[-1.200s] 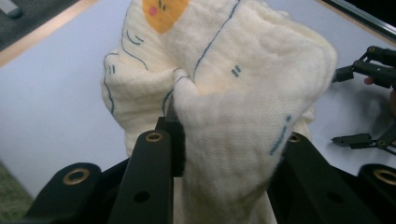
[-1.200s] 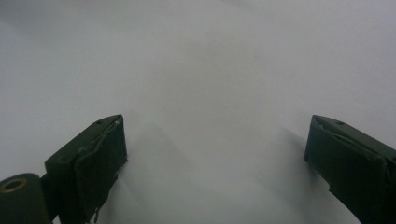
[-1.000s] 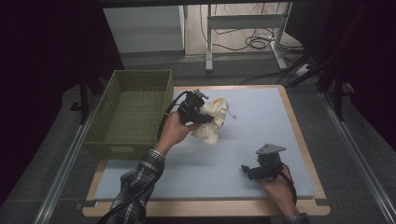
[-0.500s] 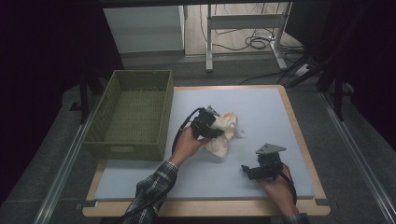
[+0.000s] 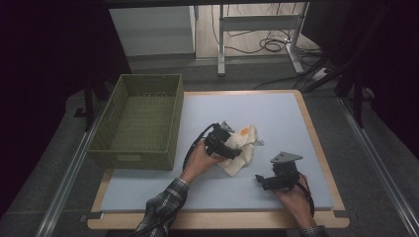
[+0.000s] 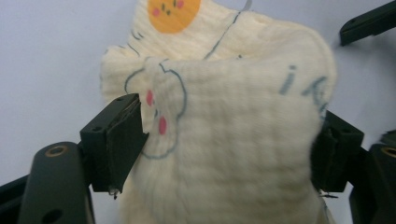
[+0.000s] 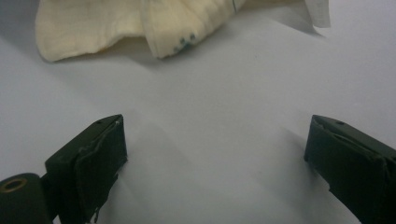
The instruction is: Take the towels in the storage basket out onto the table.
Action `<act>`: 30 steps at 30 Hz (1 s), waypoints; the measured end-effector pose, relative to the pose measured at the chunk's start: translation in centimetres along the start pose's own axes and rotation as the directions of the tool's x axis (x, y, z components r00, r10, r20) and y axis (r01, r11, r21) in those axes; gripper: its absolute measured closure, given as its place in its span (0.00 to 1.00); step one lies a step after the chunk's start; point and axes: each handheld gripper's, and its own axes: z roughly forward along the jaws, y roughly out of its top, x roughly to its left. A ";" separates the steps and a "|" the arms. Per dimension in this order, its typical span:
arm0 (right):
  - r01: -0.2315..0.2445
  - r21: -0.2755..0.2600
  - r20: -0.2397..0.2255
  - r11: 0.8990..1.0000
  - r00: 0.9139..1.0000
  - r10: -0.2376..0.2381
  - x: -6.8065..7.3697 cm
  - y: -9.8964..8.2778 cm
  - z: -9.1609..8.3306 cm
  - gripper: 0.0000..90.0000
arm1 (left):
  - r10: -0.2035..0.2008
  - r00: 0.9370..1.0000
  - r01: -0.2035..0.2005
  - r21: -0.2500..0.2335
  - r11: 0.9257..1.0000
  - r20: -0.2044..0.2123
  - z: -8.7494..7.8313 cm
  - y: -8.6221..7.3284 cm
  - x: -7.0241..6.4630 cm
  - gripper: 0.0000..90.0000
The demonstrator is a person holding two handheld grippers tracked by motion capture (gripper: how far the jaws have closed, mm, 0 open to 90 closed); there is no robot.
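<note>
Your left gripper [image 5: 232, 149] has lowered the cloth [image 5: 242, 145] from above the table [image 5: 276, 113] onto it; its jaws have just opened, cloth loose between them. Right gripper [image 5: 264, 180] stands open, empty. Regrasp next.

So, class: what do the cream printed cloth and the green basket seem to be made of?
Cream printed cloth: probably soft woven cotton gauze, matt; a fine waffle-like weave and limp folds show. Green rectangular basket: looks like woven plastic or dyed wicker, going by its latticed walls.
</note>
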 end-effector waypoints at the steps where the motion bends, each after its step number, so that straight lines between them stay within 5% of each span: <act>1: 0.000 0.000 0.000 1.000 1.000 0.000 0.0 0.0 0.0 0.06 | -0.006 1.000 0.006 -0.008 1.000 -0.003 -0.6 -0.1 0.0 0.25; 4: 0.001 0.000 0.002 1.000 1.000 -0.001 0.0 0.0 0.0 0.06 | -0.012 1.000 0.011 -0.021 1.000 -0.014 -1.8 -0.5 0.1 0.30; 7: -0.003 -0.001 0.000 1.000 1.000 0.003 -0.1 0.0 -0.1 0.09 | -0.016 0.999 0.016 -0.024 1.000 -0.030 -2.5 -1.0 0.2 0.46; 11: -0.007 -0.016 -0.007 1.000 1.000 0.007 -0.4 0.1 -0.5 0.25 | -0.044 0.998 0.041 -0.047 0.998 -0.049 -3.4 -1.8 0.7 0.58; 12: -0.043 -0.029 -0.071 0.999 0.997 0.041 -0.7 0.5 -0.7 0.34 | -0.056 0.997 0.053 -0.054 0.997 -0.060 -3.6 -2.0 0.9 0.65; 15: -0.055 -0.048 -0.110 0.997 0.993 0.049 -0.7 1.1 -0.9 0.41 | -0.081 0.994 0.077 -0.063 0.995 -0.067 -3.8 -2.3 1.2 0.70; 19: -0.015 -0.058 -0.163 0.998 0.987 0.005 -0.2 3.9 -0.2 0.51 | -0.099 0.992 0.095 -0.057 0.994 -0.082 -4.0 -2.8 1.5 0.80; 25: 0.042 -0.045 -0.144 0.998 0.988 -0.048 1.1 6.5 1.4 0.60 | -0.124 0.988 0.118 -0.070 0.991 -0.093 -3.8 -3.4 1.7 0.85; 29: 0.073 -0.004 -0.111 0.997 0.991 -0.073 1.2 7.2 3.0 0.96 | -0.139 0.986 0.131 -0.078 0.988 -0.097 -3.9 -3.8 1.9 0.88; 30: 0.078 -0.008 -0.104 0.997 0.991 -0.078 1.0 7.2 2.8 0.97 | -0.139 0.985 0.131 -0.078 0.988 -0.099 -3.9 -3.9 1.9 0.88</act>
